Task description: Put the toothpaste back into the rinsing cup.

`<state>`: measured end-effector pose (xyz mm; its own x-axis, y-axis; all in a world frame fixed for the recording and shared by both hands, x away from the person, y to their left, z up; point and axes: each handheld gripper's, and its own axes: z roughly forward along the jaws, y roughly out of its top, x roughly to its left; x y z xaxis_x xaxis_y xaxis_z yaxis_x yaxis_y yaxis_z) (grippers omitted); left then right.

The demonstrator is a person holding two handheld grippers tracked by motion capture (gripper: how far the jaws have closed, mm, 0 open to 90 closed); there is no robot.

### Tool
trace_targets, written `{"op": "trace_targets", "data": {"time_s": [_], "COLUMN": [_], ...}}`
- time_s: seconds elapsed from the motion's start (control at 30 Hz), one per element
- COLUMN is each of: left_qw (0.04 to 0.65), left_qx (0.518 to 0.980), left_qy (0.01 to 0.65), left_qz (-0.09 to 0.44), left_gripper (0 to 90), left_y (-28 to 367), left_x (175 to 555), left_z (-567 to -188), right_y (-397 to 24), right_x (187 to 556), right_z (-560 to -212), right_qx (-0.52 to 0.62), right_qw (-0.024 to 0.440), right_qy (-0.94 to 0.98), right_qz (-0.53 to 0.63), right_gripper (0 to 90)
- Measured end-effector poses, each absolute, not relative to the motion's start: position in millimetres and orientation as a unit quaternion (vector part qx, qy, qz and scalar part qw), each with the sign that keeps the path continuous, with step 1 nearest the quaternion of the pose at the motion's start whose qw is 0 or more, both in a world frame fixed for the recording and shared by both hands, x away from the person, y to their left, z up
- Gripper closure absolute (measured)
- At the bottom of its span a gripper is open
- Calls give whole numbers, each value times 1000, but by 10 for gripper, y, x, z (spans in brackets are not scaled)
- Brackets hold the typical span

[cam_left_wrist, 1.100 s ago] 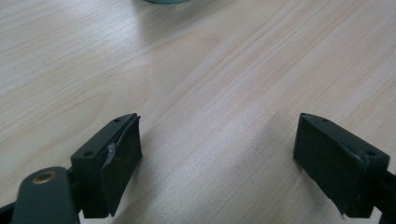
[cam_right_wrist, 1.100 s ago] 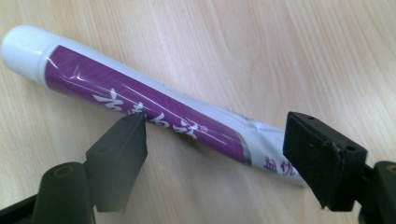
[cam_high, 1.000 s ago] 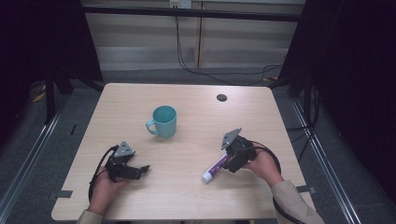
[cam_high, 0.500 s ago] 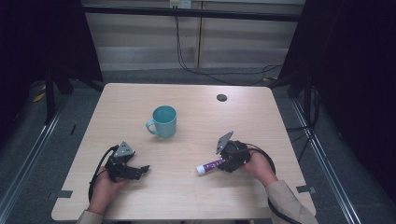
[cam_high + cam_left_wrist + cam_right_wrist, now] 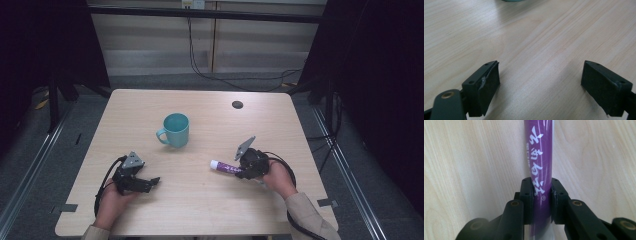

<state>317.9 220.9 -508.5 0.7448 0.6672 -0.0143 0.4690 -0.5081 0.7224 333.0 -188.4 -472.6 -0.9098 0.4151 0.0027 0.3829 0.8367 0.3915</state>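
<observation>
R gripper point(image 5: 541, 202) has just been closing, jaws now clamped on purple tube point(image 5: 539, 157), which lies on table point(image 5: 210, 210) near its right front. L gripper point(image 5: 540, 82) wide open w/ nothing between, resting left front. Teal mug point(image 5: 175, 130) mid-table.

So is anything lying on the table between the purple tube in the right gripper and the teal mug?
Nothing visible does. The right gripper has just closed its jaws on the purple tube, which points left across bare wood. The stretch of table up to the teal mug holds nothing. The left gripper rests open, well off to the side.
</observation>
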Motion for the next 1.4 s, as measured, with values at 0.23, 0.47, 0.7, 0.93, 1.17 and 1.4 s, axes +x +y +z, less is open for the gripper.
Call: {"op": "trace_targets", "data": {"time_s": [0.23,0.47,0.7,0.93,1.17,1.4], "left_qw": [371,356,349,315,302,278], "left_qx": [862,871,885,916,928,943], "left_qy": [322,312,278,220,191,160], "left_qz": [129,129,129,114,106,89], "left_gripper": [151,195,200,203,205,227], "left_y": [2231,2186,2043,1741,1560,1386], "left_x": [3181,3169,3149,3160,3170,3173], "left_z": [-5083,-5021,-4880,-4729,-4631,-4567], "right_y": [-1937,-1975,-1972,-1922,-1850,-1762], "right_x": [3295,3262,3230,3227,3219,3211], "right_z": [-4647,-4542,-4478,-4421,-4402,-4374], "right_qx": [209,210,204,191,181,171], "right_qw": [49,55,59,59,56,51], "right_qy": [954,954,955,958,961,965], "right_qz": [210,208,206,204,202,193], "right_gripper": [755,755,755,754,754,754]}}
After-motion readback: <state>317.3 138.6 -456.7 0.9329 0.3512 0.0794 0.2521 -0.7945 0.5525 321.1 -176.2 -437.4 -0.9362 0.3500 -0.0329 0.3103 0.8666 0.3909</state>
